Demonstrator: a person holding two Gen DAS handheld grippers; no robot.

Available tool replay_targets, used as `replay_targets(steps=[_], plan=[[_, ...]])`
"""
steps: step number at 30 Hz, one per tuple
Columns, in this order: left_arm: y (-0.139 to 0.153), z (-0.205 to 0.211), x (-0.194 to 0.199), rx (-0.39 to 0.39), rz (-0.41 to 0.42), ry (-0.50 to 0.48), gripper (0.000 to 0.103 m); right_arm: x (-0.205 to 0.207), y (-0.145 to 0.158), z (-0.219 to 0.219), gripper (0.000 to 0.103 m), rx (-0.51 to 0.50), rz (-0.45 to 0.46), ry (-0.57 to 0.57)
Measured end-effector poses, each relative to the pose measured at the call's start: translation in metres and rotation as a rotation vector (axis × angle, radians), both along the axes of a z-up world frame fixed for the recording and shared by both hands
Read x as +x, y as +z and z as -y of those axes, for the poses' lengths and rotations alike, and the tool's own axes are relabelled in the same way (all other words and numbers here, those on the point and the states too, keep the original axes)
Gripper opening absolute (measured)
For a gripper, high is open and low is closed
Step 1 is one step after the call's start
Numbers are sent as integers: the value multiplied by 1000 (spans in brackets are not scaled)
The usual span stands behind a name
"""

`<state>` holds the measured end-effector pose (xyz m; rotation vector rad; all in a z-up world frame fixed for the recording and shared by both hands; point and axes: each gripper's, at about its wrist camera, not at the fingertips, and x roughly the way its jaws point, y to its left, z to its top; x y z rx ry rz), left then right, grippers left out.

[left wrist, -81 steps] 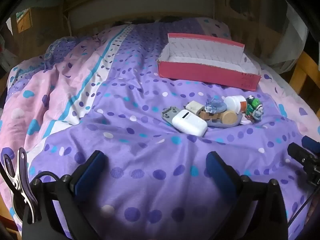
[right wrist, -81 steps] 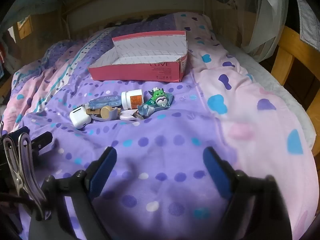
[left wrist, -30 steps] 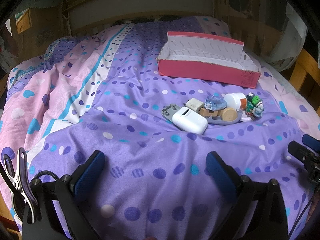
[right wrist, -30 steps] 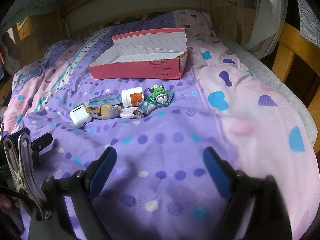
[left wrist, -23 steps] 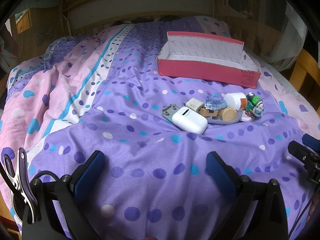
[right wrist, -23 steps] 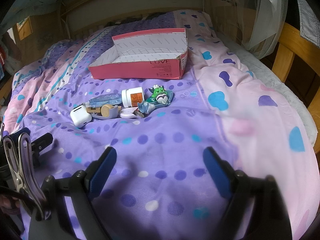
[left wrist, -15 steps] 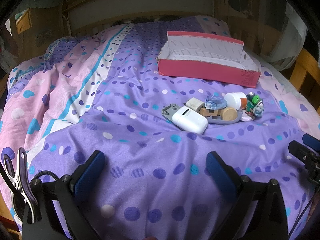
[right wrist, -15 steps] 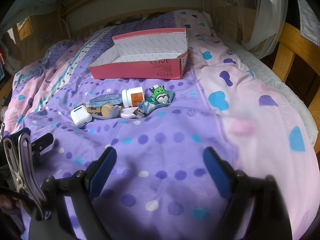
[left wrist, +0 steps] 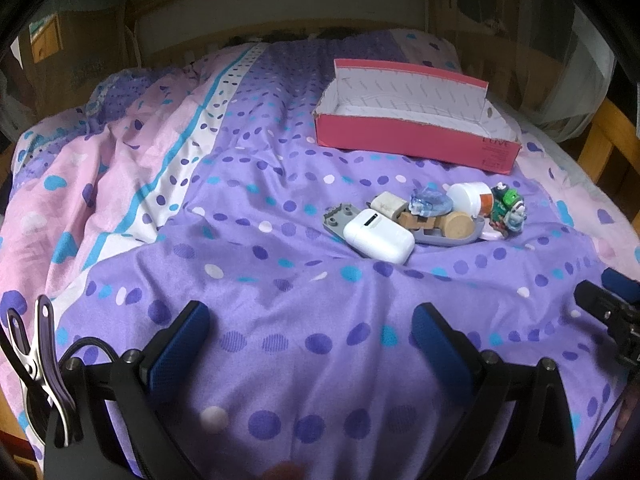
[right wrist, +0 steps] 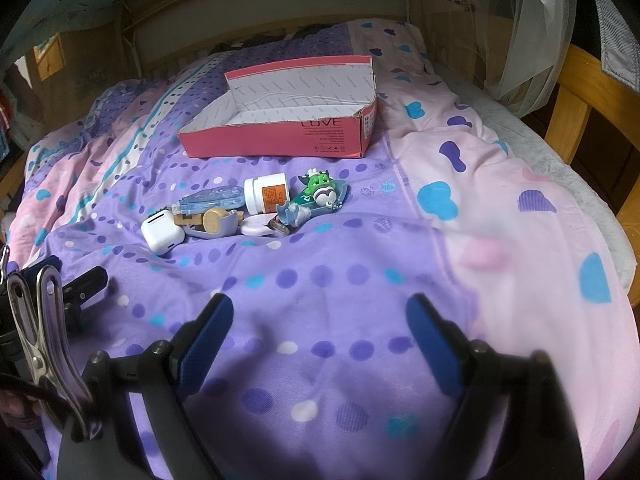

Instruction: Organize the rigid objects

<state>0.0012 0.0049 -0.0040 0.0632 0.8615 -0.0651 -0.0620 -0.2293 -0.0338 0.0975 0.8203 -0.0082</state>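
Note:
A heap of small objects lies on the purple dotted bedspread: a white earbud case (left wrist: 378, 236) (right wrist: 163, 234), a white jar (left wrist: 469, 197) (right wrist: 266, 192), a green toy figure (left wrist: 507, 209) (right wrist: 318, 186), a wooden reel on a grey piece (left wrist: 456, 226) (right wrist: 214, 219) and a clear blue dispenser (left wrist: 430, 203) (right wrist: 211, 202). An open pink cardboard box (left wrist: 412, 140) (right wrist: 280, 142) stands behind them. My left gripper (left wrist: 310, 340) and right gripper (right wrist: 320, 326) are both open and empty, hovering over the bedspread well in front of the heap.
The bed has a wooden headboard (right wrist: 260, 40) at the back and a wooden side rail (right wrist: 580, 92) on the right. Pink quilt folds (left wrist: 100, 184) lie to the left. The other gripper's tip shows at the edge of each view (left wrist: 608, 308) (right wrist: 80, 284).
Almost nothing has changed. Both grippers stay open in nearly the same place; the view has only drifted slightly.

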Motion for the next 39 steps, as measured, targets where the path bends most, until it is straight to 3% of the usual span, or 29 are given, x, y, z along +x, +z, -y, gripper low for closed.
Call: replay_targets(steps=[4, 12, 17, 22, 23, 25, 28, 31, 32, 34, 35, 36, 38, 39], plan=[[0, -6, 2, -37, -10, -5, 103, 2, 0, -4, 90, 26, -17, 20], [12, -6, 11, -26, -95, -78, 103, 7, 6, -5, 90, 92, -43, 98], [36, -12, 20, -12, -34, -159, 103, 9, 19, -3, 90, 145, -34, 140], [51, 3, 33, 8, 51, -464, 103, 19, 39, -9, 90, 118, -33, 172], [52, 6, 35, 20, 66, -503, 103, 21, 45, -7, 90, 138, -17, 177], [53, 11, 45, 15, 75, -577, 103, 22, 60, 2, 90, 209, 121, 148], [53, 16, 66, -71, 47, -632, 103, 39, 79, 9, 91, 218, 316, 134], [47, 22, 85, -125, -13, -673, 101, 78, 88, 5, 91, 237, 340, 220], [42, 23, 88, -139, -27, -685, 96, 92, 86, 1, 88, 255, 323, 276], [31, 22, 93, -183, -61, -699, 90, 118, 78, -11, 63, 247, 263, 378], [23, 20, 97, -223, -99, -687, 88, 126, 71, -16, 37, 240, 237, 410], [17, 19, 101, -244, -132, -663, 83, 131, 61, -20, 25, 248, 216, 441], [15, 19, 104, -222, -138, -613, 78, 138, 39, -25, 24, 255, 139, 492], [14, 20, 103, -220, -141, -614, 78, 144, 29, -34, 24, 174, 16, 485]])
